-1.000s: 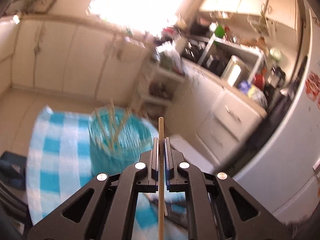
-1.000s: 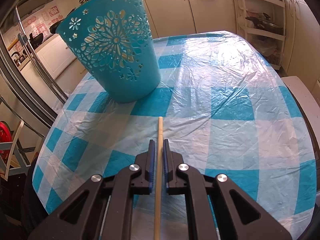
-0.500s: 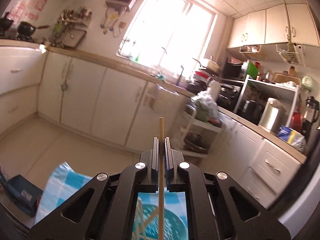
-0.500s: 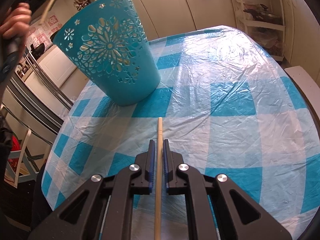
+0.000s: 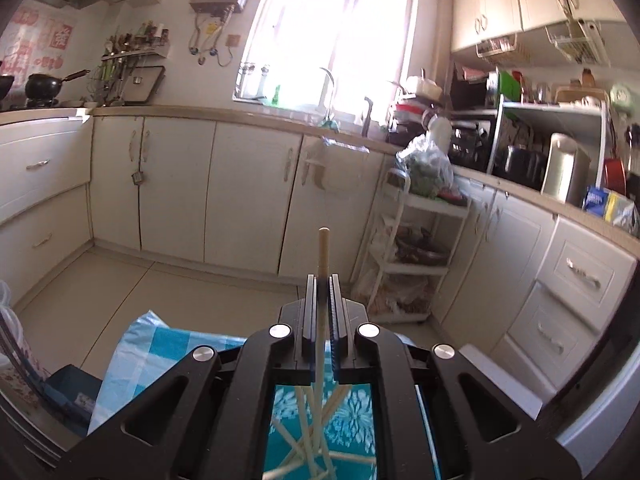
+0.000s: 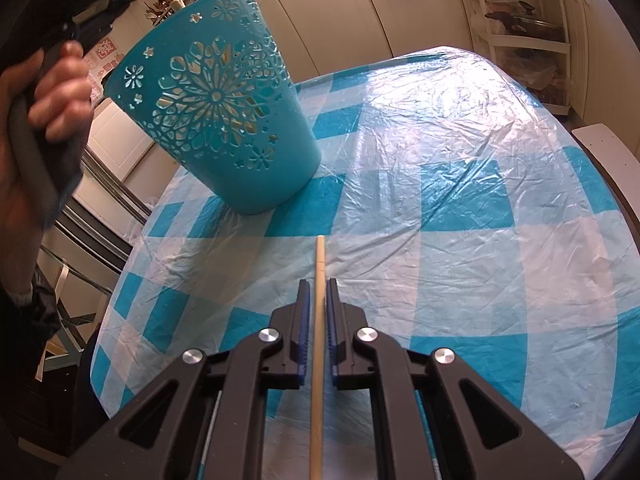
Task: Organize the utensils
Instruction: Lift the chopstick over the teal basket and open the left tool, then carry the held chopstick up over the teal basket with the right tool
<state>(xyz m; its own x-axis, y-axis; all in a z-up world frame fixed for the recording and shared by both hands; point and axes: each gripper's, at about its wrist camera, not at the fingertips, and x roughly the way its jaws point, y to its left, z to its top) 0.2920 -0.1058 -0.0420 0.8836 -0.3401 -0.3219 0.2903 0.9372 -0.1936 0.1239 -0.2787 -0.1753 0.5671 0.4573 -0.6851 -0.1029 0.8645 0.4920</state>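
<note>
I am holding one wooden chopstick in the left gripper; its jaws are clenched on the stick, which is running straight between the pads and sticking out past the tips; below the gripper, through its frame, I am seeing the inside of the teal basket with several more chopsticks leaning crossed in it; so the left gripper is hanging above the open basket, with the kitchen cabinets and the bright window in front of it.

In the right wrist view, the right gripper is grasping a second chopstick in the same way, jaws closed tight on it; the tip of this stick is pointing toward the basket over the blue and white checked tablecloth; I cannot tell if the tip is touching the cloth. The basket is standing on the far left part of the table, well apart from the right gripper; at the left edge, a hand is holding the handle of the other gripper beside and above the rim of the basket.
</note>
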